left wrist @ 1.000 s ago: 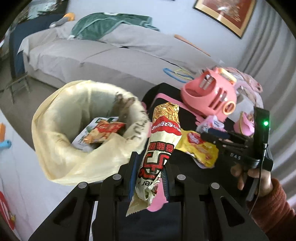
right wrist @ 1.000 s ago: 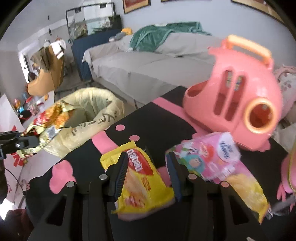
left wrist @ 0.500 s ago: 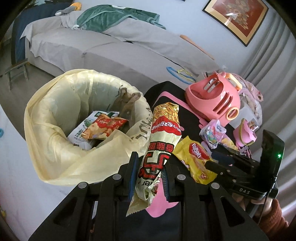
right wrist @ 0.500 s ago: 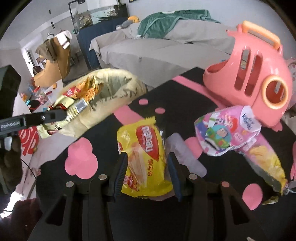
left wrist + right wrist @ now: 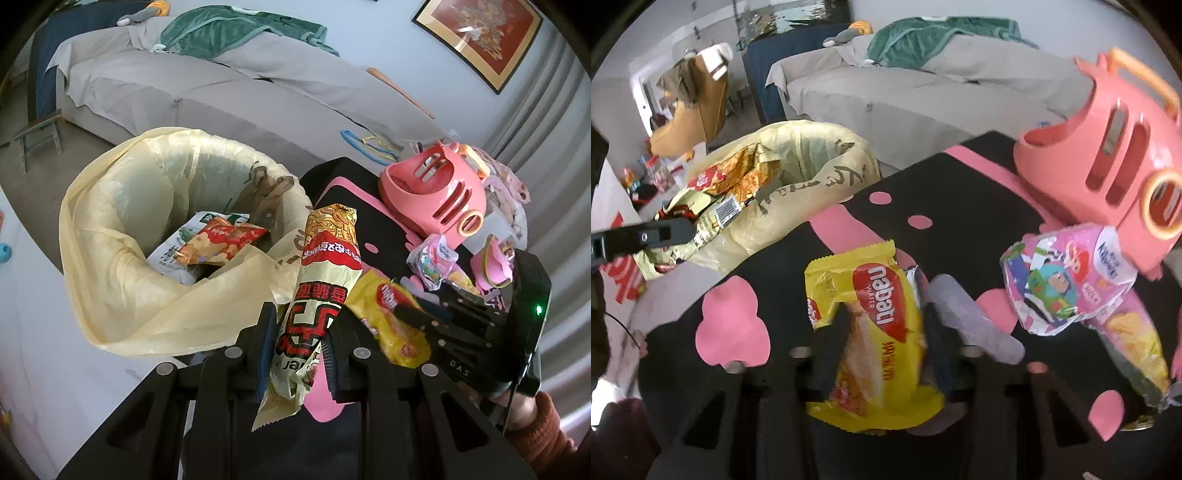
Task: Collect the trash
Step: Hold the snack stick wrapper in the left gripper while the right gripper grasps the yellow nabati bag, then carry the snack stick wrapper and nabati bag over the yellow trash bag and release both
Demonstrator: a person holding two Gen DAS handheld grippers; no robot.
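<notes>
The left gripper [image 5: 295,354], tilted downward, clamps a noodle packet [image 5: 321,295]; the right gripper [image 5: 882,350], blurred, jaws just closing, seemingly pinches the yellow wafer pack [image 5: 875,332] below it.

two fisheye views, each angled steeply down along its own gripper's fingers. the left wrist view sits close above the yellow-lined bin [image 5: 122,236], facing the sofa [image 5: 207,88]. the right wrist view hangs close over the black and pink table [image 5: 960,199]. both share the bin [image 5: 812,162], sofa, table and pink toy carrier [image 5: 436,199].
</notes>
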